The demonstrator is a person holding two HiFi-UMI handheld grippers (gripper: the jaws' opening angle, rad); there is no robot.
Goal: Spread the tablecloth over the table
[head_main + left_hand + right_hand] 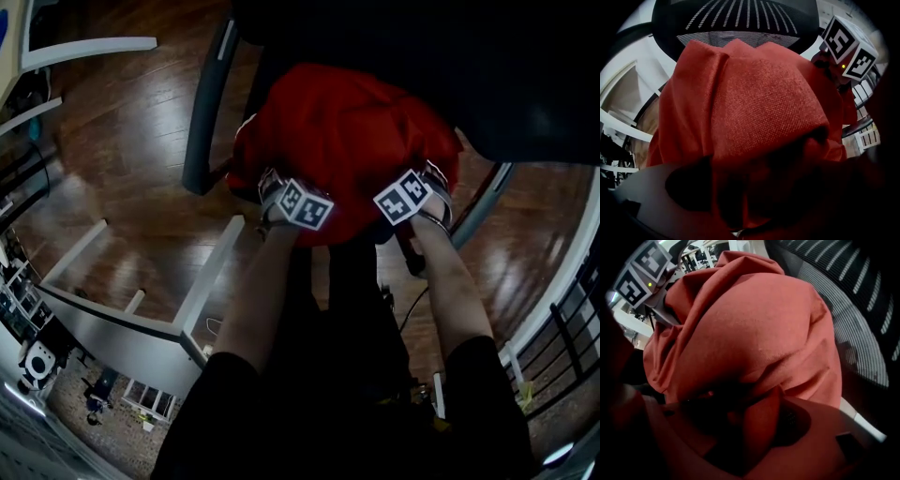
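Observation:
The red tablecloth (347,131) lies bunched in a heap on a black chair (422,47). Both grippers point down into its near edge, side by side. My left gripper (281,192) is sunk into the cloth at the left. In the left gripper view the cloth (750,103) fills the frame and drapes over the jaws; only one grey jaw shows, so their gap is hidden. My right gripper (427,192) stands at the heap's right. In the right gripper view a fold of the cloth (759,427) stands between the jaws, with one pad still bare.
The chair's mesh back (740,18) rises just behind the heap, and its grey armrests (206,103) flank it. A white table frame (202,281) stands at the lower left on the wooden floor (122,159). White railing runs along the right edge.

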